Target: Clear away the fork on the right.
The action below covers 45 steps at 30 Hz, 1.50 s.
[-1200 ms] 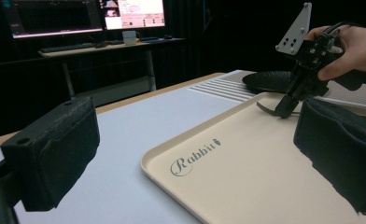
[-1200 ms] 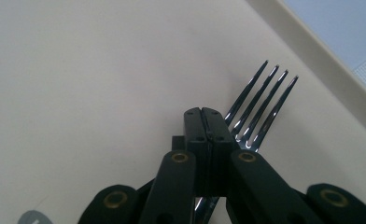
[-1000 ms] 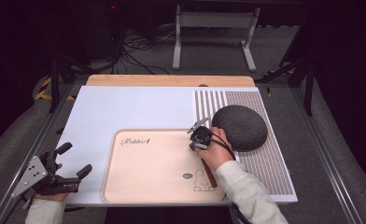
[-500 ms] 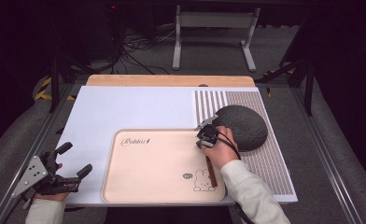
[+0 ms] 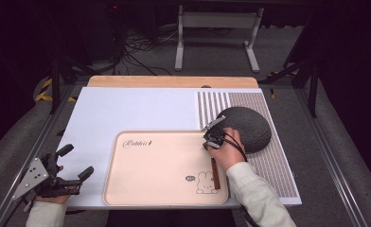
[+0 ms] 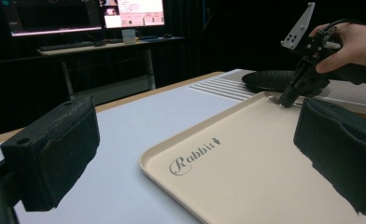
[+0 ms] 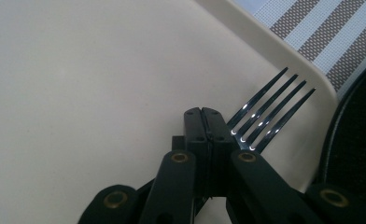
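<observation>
Fork (image 7: 270, 112) is the thing we are holding, and it sits in our right gripper (image 5: 211, 138). In the right gripper view the two black jaws are pressed tight together, and the shiny dark prongs poke out past them on one side. The prongs point at the rounded corner of the tray (image 7: 102, 70). We cannot tell if the prongs touch the tray or float just over it.

From the high view, our right gripper is over the far right corner of the pink tray (image 5: 150, 165). Our right hand (image 5: 228, 153) is wrapped around it. A brown handle (image 5: 215, 172) runs back along the right side of the tray, under our hand. Just beside that corner is a dark round mat (image 5: 245, 127). It lies on a striped placemat (image 5: 269, 161). Both rest on the white board (image 5: 127, 109) that covers the table.

The tray has the word "Rabbit" on it and a small bunny drawing (image 5: 203, 182) near the front right.

Our left gripper (image 5: 72, 163) is off at the front left edge of the board, well apart from the tray's things. Its jaws are spread wide with nothing between them. In the left gripper view we see the two black pads (image 6: 55, 149) far apart, the tray between them, and our other gripper (image 6: 288, 95) tipped down at the tray's far corner.
</observation>
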### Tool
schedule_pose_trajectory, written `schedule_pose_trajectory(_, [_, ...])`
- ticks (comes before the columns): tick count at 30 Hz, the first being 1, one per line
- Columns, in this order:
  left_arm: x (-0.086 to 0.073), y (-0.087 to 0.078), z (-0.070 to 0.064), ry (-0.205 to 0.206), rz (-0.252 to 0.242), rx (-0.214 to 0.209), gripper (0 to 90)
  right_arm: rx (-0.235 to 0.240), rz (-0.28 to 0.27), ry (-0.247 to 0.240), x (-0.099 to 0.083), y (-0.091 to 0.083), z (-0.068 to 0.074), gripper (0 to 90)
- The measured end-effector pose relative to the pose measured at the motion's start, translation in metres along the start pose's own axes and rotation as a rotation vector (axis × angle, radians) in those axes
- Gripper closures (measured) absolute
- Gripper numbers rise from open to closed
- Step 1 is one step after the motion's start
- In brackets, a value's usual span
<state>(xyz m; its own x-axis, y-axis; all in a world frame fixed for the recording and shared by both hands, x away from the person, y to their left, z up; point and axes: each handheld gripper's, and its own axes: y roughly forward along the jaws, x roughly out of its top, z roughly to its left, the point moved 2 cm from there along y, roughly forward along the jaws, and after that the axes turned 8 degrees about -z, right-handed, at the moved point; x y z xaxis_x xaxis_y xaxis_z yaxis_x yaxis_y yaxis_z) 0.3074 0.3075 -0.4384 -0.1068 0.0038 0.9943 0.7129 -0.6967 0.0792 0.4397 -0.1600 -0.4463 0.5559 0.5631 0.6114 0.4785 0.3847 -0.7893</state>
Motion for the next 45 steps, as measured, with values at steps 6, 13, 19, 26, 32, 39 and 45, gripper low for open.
schedule_pose_trajectory(6, [0.000, 0.000, 0.000, 0.002, 0.000, -0.001, 0.8, -0.008, -0.003, 0.008, -0.001, 0.000, -0.001, 90.0])
schedule_pose_trajectory(13, [0.000, 0.000, 0.000, 0.001, -0.001, 0.000, 0.8, 0.004, -0.088, -0.004, 0.005, -0.012, 0.000, 63.2])
schedule_pose_trajectory(19, [0.000, 0.000, 0.000, 0.001, 0.000, -0.001, 0.8, 0.000, -0.155, -0.049, 0.009, -0.033, -0.002, 36.9])
schedule_pose_trajectory(26, [0.000, 0.002, 0.000, -0.002, 0.002, -0.005, 0.8, 0.013, -0.300, -0.068, 0.003, -0.060, -0.010, 19.0])
schedule_pose_trajectory(32, [0.000, 0.003, -0.001, -0.002, 0.000, -0.004, 0.8, 0.022, -0.406, -0.068, -0.008, -0.081, -0.019, 15.0])
schedule_pose_trajectory(39, [0.000, 0.003, -0.001, 0.002, 0.002, -0.003, 0.8, 0.016, -0.500, -0.057, -0.023, -0.102, -0.034, 14.1])
schedule_pose_trajectory(45, [0.000, 0.002, -0.001, 0.001, 0.008, -0.006, 0.8, 0.006, -0.581, -0.036, -0.038, -0.116, -0.045, 11.3])
